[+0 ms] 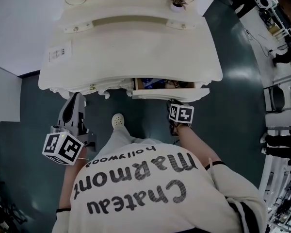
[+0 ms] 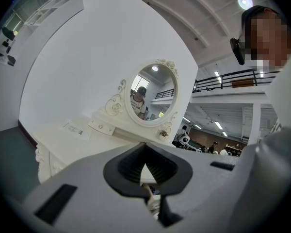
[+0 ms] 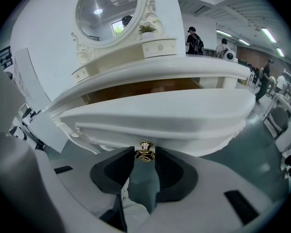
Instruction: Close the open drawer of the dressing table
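The white dressing table point(image 1: 131, 47) stands ahead of me, and its right-hand drawer point(image 1: 169, 94) is pulled out a little, with things showing inside. In the right gripper view the drawer's curved front point(image 3: 160, 115) fills the middle and its small gold knob point(image 3: 145, 153) sits between my jaws. My right gripper point(image 1: 176, 104) is shut on that knob, both pads touching it, just under the drawer front. My left gripper point(image 1: 76, 98) hangs off the table's left front corner, holding nothing. Its fingertips point(image 2: 136, 160) meet at the tip, and it faces the oval mirror point(image 2: 153, 93).
A paper label point(image 1: 59, 51) lies on the tabletop's left side and a small potted plant point(image 1: 177, 5) stands by the mirror base. My shoe point(image 1: 118, 121) is on the dark floor under the table. A white wall panel point(image 1: 5, 98) stands to the left; furniture and people lie far right.
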Tool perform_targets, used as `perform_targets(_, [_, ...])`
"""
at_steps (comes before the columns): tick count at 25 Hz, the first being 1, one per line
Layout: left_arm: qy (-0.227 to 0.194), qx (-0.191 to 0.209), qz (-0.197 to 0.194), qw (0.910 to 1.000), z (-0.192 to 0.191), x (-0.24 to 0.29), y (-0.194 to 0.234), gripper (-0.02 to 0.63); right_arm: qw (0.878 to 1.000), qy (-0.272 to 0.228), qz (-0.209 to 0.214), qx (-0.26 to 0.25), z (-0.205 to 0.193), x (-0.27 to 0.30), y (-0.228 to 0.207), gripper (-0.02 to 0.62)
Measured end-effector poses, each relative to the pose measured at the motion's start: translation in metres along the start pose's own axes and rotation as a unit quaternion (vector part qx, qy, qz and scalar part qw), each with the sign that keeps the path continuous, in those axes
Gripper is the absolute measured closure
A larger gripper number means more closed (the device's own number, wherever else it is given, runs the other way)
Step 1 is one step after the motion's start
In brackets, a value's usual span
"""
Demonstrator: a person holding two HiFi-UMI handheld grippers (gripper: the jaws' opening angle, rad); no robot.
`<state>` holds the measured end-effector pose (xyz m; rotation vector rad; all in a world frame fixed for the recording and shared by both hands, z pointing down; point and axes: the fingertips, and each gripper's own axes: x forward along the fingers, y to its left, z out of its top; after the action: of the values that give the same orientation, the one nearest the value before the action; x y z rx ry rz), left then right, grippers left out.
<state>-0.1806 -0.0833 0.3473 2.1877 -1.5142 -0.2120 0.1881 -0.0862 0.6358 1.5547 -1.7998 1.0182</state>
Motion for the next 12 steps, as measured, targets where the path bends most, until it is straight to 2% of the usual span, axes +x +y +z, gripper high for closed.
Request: perform_targets(12, [0.000,-0.013,0.021,0.9997,-0.004,-0.012,0.016,0.598,1.000,-0.014,0.004,0.003,0.008,0.004,-0.002,0.444])
